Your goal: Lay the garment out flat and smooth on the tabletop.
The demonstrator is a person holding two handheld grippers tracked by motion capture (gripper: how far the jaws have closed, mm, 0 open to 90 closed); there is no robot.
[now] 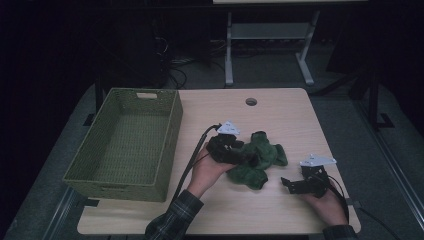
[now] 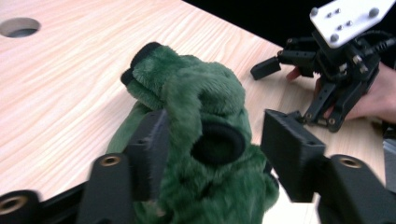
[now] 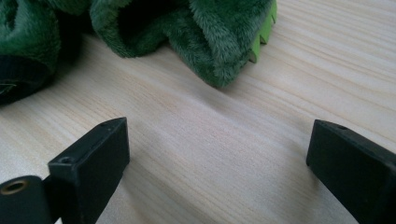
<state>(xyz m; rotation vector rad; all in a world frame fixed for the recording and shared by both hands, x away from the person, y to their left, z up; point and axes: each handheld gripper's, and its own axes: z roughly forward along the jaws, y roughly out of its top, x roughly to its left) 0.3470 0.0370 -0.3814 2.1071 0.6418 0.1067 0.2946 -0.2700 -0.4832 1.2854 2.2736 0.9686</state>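
A green plush toy (image 1: 265, 152) with black patches lies on the wooden table (image 1: 285, 115), right of its middle. My left gripper (image 1: 250, 159) reaches into it from the left. In the left gripper view the jaws stand on either side of the plush toy (image 2: 196, 93); the left gripper (image 2: 215, 122) has one jaw sunk in the fur and the other touching its lower part. My right gripper (image 1: 287, 182) rests near the front right, pointing left, open. In the right gripper view the right gripper (image 3: 219, 128) spans bare wood, with the plush toy (image 3: 210, 42) just beyond.
An empty green woven basket (image 1: 117, 190) fills the table's left side. A round cable hole (image 1: 251, 101) sits near the far edge. A white desk frame (image 1: 270, 35) stands on the floor behind. The right gripper (image 2: 279, 91) and its hand show beyond the toy.
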